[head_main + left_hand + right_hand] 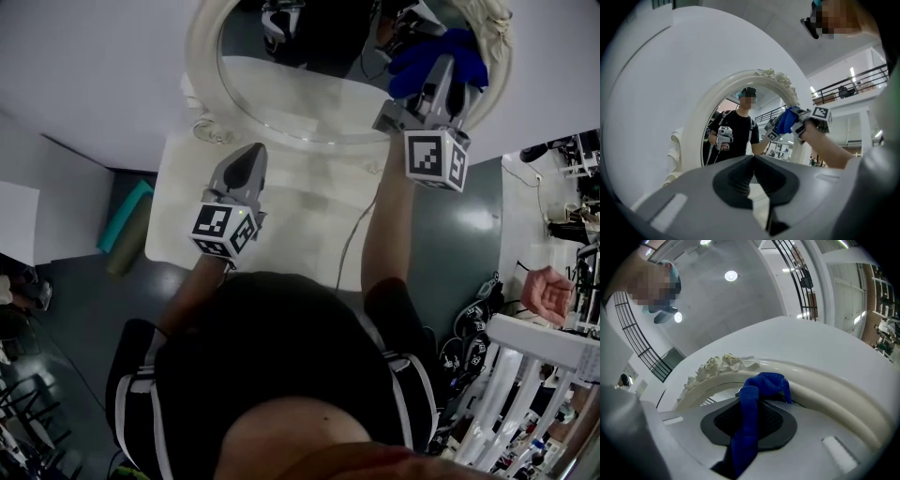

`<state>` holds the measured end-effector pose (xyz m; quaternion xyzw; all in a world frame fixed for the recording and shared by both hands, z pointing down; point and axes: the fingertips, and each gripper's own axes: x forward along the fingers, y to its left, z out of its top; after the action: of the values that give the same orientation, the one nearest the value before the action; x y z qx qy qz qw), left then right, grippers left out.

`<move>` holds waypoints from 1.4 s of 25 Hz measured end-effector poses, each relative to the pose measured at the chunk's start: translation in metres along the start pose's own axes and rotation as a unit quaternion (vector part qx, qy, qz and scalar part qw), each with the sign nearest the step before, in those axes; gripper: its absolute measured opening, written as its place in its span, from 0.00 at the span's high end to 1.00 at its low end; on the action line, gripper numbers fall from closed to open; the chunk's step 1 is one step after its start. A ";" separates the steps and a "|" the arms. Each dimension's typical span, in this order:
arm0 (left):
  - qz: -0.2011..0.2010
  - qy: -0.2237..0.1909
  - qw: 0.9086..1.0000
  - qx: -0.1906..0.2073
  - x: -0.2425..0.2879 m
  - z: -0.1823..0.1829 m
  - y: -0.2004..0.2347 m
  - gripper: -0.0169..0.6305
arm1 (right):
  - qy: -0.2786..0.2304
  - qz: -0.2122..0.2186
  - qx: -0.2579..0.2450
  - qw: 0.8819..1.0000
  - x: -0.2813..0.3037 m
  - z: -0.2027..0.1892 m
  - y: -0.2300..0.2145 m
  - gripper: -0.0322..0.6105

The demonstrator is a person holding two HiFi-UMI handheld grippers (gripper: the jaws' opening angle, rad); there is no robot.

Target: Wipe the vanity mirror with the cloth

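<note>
The oval vanity mirror [309, 94] stands in an ornate white frame [200, 56] at the back of a white table [300, 234]. My right gripper [439, 75] is shut on a blue cloth [441, 52], which is pressed near the mirror's upper right rim. In the right gripper view the cloth [747, 427] bunches out past the right gripper [750, 401], close to the frame's carved roses [722, 364]. My left gripper [251, 152] hangs over the table below the mirror, shut and empty. The left gripper [753, 159] faces the mirror [736, 140]; the cloth [787, 119] shows at the right rim.
A thin cable [352, 234] runs down the table toward me. A teal roll [127, 216] lies on the floor to the left. At the right stand a white rack [525, 375] and clutter, and another person's hand [547, 291] shows there.
</note>
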<state>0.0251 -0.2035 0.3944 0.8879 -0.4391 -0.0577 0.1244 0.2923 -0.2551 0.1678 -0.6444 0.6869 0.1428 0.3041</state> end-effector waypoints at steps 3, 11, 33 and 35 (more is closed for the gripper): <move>0.005 -0.003 1.000 -0.001 -0.006 0.002 0.004 0.96 | 0.001 0.014 -0.005 1.000 0.008 0.004 0.012 0.84; 0.026 -0.010 1.000 -0.003 -0.025 0.005 0.015 0.96 | 0.017 0.049 -0.019 0.998 0.031 0.009 0.057 0.84; 0.101 -0.034 0.994 -0.014 -0.080 0.017 0.061 0.96 | 0.072 0.147 -0.123 0.979 0.051 -0.068 0.201 0.84; 0.101 -0.033 0.994 -0.014 -0.082 0.015 0.060 0.96 | 0.077 0.155 -0.129 0.976 0.048 -0.079 0.210 0.84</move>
<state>-0.0740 -0.1758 0.3953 0.8348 -0.5297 -0.0802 0.1271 0.0700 -0.3130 0.1587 -0.5728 0.7759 0.2252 0.1387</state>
